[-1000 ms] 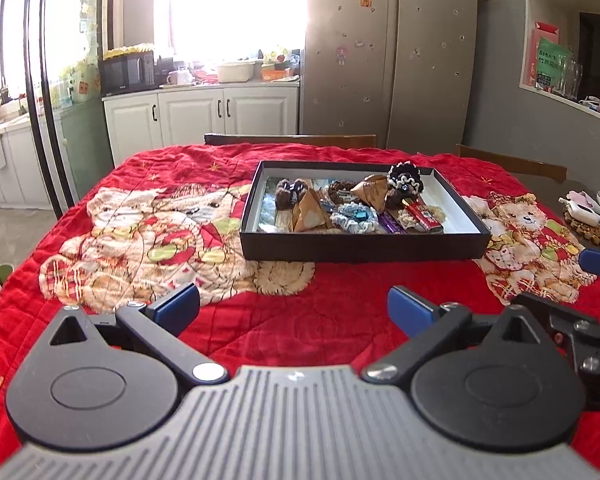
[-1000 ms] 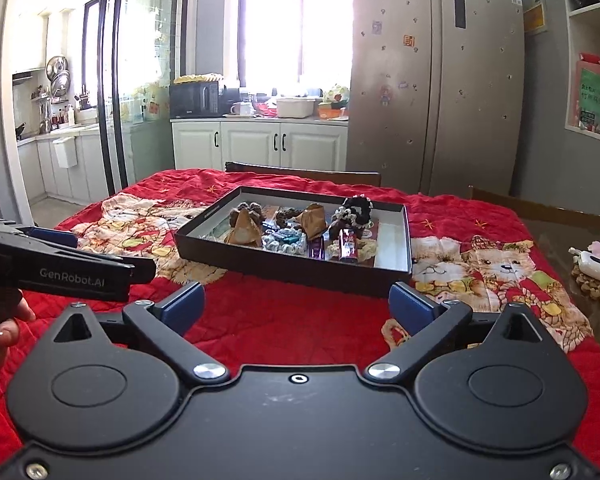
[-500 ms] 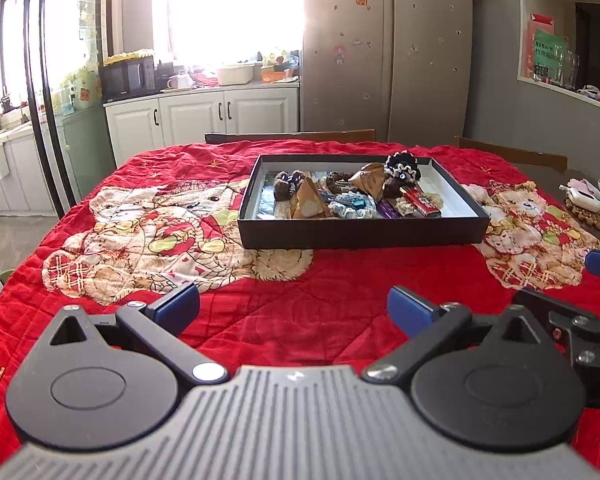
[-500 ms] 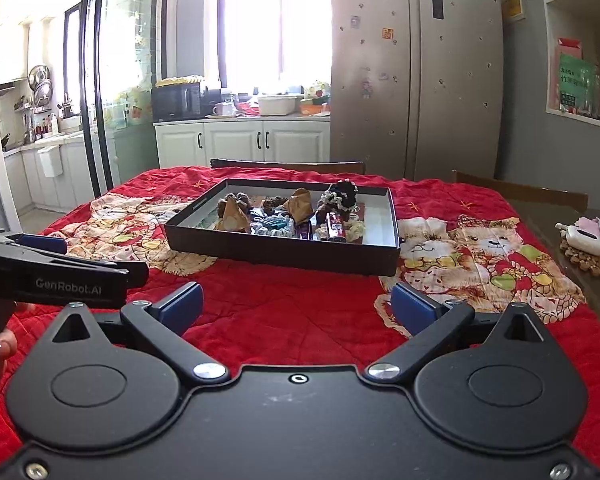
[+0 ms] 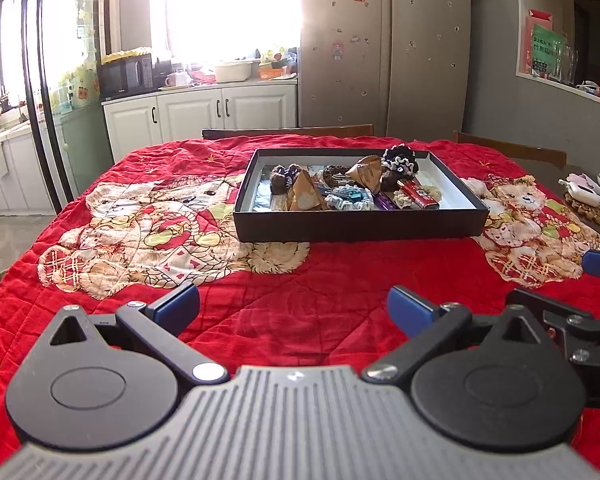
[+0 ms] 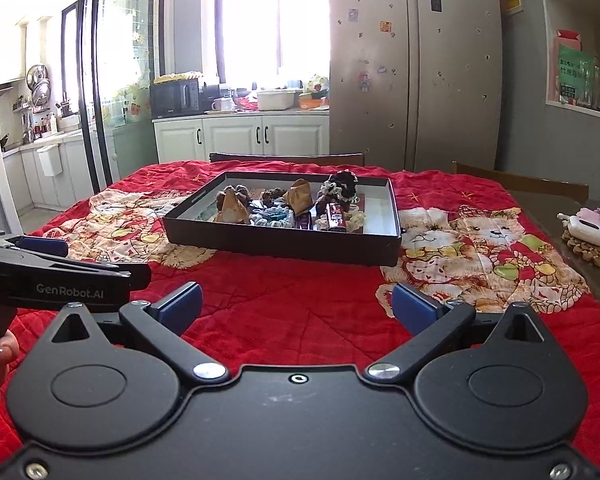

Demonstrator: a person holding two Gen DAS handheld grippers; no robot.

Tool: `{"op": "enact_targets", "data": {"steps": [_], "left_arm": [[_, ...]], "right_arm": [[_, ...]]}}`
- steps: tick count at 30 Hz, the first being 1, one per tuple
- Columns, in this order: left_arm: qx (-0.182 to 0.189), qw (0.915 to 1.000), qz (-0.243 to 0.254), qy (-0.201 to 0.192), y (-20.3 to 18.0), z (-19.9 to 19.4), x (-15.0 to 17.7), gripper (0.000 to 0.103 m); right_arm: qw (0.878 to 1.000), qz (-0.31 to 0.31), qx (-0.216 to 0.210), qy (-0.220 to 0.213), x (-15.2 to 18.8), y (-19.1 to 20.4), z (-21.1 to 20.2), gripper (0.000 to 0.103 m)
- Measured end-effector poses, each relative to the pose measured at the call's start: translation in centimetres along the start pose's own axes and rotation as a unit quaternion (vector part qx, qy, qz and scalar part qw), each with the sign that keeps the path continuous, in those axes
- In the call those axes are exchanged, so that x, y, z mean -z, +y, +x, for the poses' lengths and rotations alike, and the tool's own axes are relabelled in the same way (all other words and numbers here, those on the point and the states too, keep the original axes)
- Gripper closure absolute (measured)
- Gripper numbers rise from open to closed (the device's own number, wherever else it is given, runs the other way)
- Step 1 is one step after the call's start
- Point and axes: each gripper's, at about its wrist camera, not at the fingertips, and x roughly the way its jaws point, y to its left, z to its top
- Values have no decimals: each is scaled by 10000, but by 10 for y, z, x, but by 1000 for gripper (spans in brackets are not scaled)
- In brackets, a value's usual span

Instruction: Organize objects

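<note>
Landmark: black tray [image 5: 360, 222] on the red quilt [image 5: 300, 292], toward the far side of the table.

Left gripper [image 5: 293, 308]: jaws spread wide, nothing between the blue pads. It hovers low over the quilt on the near side of the tray, well apart from it, pointing at its front wall. Right gripper [image 6: 296, 306]: likewise spread and empty, also near side of the tray, aimed toward its right front corner. The two sit side by side; each shows at the edge of the other's view.

Task items all lie inside the tray, bunched from centre to left: two tan wedge-shaped pieces [image 5: 305, 194], crocheted bits in blue-white [image 5: 350, 196], a black-and-white crocheted ball [image 5: 400, 160] at the back, a red lighter-like stick [image 5: 416, 196]. The tray's right end is bare white floor.

Judgement: the heap fits either items gathered into the tray or a jumble awaiting sorting; cannot tell which. Wide jaws and a stand-off pose suit either approach or withdrawal.

Beyond the tray's right side: a woven mat [image 5: 588, 210] with small objects.
</note>
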Motion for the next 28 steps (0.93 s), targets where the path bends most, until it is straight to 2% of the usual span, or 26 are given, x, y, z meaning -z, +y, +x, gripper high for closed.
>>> {"op": "enact_targets", "data": {"steps": [28], "left_arm": [[123,9999,20,19,-2,1,3,0]], "right_arm": [[10000,-42,-38,66,4,4,2,2]]}}
